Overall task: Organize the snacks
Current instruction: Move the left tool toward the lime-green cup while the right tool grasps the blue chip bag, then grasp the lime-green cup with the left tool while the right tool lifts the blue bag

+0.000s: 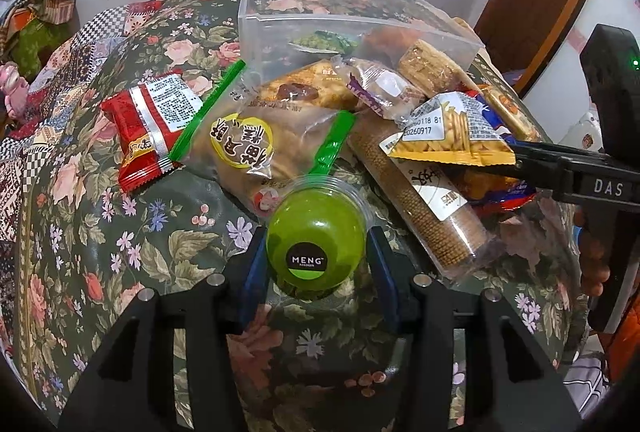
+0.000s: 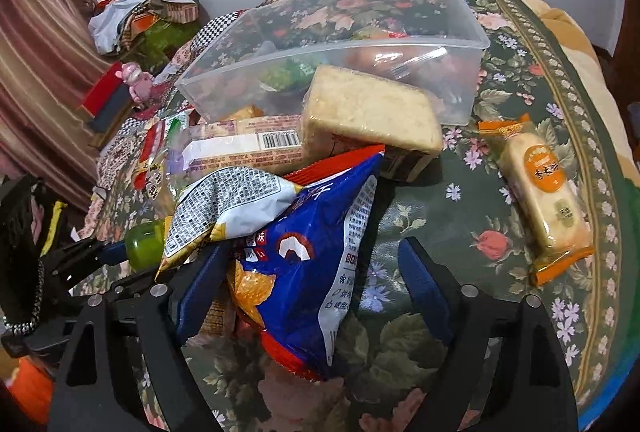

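A dark floral cloth (image 1: 100,232) covers the surface, with a pale wall behind. Nearest in the left wrist view, the left claw (image 1: 316,252) grips a green jelly cup (image 1: 316,246) (its label reads MENG) between its blue pads, the cup lying at the near edge of the snack pile. In the right wrist view the right claw (image 2: 312,272) stands wide apart, its jaws on either side of a blue chip bag (image 2: 316,256) whose lower end reaches between them; whether a pad touches the bag I cannot tell. A yellow-edged cracker packet (image 2: 228,207) leans on that bag. Farther off lie a red snack packet (image 1: 148,127), a green-trimmed clear bag (image 1: 256,139) and a long tube of biscuits (image 1: 424,207). To the right, apart from the pile, rests an orange-ended rice cake bar (image 2: 548,199). Beyond everything stands a clear plastic bin (image 2: 460,43) with a few snacks inside.
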A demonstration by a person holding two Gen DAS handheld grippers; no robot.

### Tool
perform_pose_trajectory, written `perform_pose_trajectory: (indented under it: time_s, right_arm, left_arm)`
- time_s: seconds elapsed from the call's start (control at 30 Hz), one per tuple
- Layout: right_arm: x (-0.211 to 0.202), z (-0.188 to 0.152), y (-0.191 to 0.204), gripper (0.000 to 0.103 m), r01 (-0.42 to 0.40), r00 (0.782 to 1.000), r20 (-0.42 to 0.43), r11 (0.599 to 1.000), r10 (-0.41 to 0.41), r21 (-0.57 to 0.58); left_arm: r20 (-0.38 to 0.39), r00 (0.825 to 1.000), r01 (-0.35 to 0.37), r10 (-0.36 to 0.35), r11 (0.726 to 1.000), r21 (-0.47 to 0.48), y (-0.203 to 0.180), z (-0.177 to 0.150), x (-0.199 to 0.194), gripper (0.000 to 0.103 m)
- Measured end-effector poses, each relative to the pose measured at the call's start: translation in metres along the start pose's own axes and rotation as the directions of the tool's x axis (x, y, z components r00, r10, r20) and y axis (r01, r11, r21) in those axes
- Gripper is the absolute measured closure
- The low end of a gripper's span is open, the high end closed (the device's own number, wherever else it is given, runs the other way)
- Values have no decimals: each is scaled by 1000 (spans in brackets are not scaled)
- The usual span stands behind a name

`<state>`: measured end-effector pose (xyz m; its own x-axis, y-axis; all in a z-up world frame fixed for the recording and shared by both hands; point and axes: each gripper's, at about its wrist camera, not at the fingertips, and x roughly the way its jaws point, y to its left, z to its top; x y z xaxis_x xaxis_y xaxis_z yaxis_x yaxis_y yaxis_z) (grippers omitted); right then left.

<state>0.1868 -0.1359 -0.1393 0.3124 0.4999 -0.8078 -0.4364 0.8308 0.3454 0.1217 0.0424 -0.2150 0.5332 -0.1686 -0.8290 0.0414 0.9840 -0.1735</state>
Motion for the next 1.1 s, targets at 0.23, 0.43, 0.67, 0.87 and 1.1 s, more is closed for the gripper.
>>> perform_pose_trajectory:
  time_s: [0.23, 0.43, 0.67, 0.87, 1.1]
  right_arm:
    - [-10, -3, 5, 57, 8, 1000, 24, 1000, -7, -28]
    - [-27, -4, 0, 61, 80, 994, 75, 996, -77, -43]
    - [-56, 0, -15, 62, 132, 983, 131, 991, -128, -25]
    - [-67, -2, -20, 62, 142, 978, 155, 990, -139, -7]
    - [-79, -2, -25, 62, 162, 968, 190, 987, -162, 13]
  left_arm:
    - [37, 999, 0, -1, 1000, 12, -7, 1, -19, 57]
    - [83, 997, -4, 2, 1000, 26, -10, 9, -36, 98]
    - [84, 996, 1, -4, 999, 36, -14, 25, -45, 102]
    - [55, 998, -21, 23, 999, -35, 4, 15, -38, 57]
    - [-11, 1000, 14, -15, 996, -93, 19, 7, -15, 53]
